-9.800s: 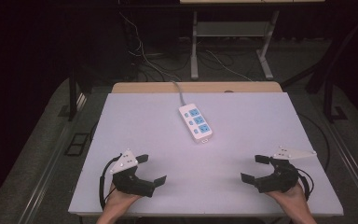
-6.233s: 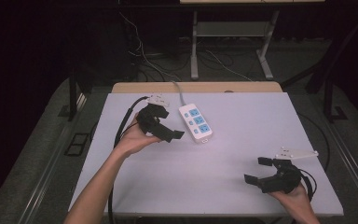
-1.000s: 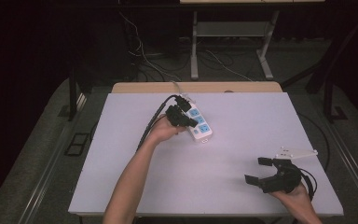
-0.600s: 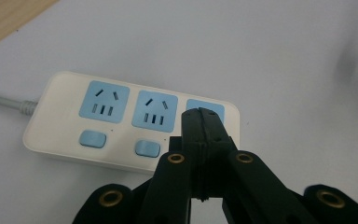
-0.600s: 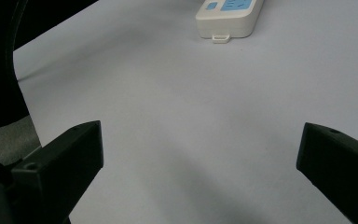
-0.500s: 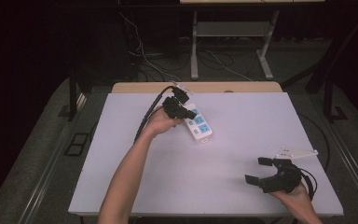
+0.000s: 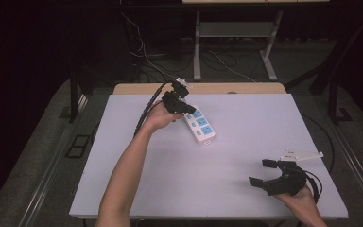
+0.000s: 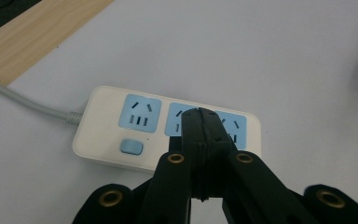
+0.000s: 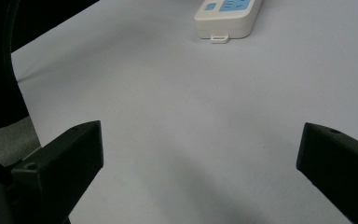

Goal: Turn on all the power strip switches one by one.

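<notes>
Left gripper (image 8: 200, 116): jaws fully closed, pads pressed together, nothing between them. Tip hovers just above the strip (image 8: 168, 133), over the middle blue socket. Switch (image 8: 131, 147) sits at about 8 o'clock from the tip, near the cable end. In the high view the same gripper (image 7: 179, 101) sits over the strip's far end (image 7: 200, 125), at roughly 11 o'clock of table centre.

Judgement: work in hand looks like pressing the switch with the closed tip. Contact with the switch not visible now.

Right gripper (image 9: 200, 140): jaws wide apart, empty, resting at about 5 o'clock on the table (image 7: 246, 142), well apart from the strip.

Risks:
- Tip is aligned with a socket, not the switch; a straight push down would land on the socket face and do nothing.
- Strip lies loose on a smooth surface; an off-centre push could slide or pivot it, since the right gripper is not bracing it.
- Grey cable (image 8: 23, 100) runs off the far edge; a tug there could swing the strip.

Containers: none on the table; sockets all empty, no plugs.
</notes>
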Motion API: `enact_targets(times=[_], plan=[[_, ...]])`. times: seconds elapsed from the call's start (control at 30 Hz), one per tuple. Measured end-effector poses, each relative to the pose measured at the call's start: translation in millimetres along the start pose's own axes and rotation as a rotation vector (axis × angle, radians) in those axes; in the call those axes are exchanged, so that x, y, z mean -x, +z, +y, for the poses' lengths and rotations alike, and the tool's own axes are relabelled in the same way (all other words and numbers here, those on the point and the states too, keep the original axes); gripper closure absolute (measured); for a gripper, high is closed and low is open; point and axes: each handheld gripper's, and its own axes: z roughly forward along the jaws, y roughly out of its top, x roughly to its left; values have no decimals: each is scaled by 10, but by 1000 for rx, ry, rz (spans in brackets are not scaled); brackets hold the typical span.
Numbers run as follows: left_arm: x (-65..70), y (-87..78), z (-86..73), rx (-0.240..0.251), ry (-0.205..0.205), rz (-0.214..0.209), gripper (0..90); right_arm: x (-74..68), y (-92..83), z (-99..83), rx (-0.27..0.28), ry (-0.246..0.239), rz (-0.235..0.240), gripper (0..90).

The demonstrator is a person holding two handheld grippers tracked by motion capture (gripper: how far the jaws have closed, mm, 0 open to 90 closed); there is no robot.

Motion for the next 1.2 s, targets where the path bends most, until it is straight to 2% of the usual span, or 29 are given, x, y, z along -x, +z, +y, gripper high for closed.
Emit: enact_targets(times=[0.37,0.47,0.83,1.2], plan=[[-159,84,-73,22,-29,10,896,0,0,2,-1,0,-2,4],[-189,129,-103,12,-29,9,896,3,2,0,-1,0,-4,4],[-217,307,-251,6,-49,11,896,2,6,-2,-4,-1,-6,4],[-204,397,-292,8,-60,-1,896,0,13,-3,-11,-3,-5,4]])
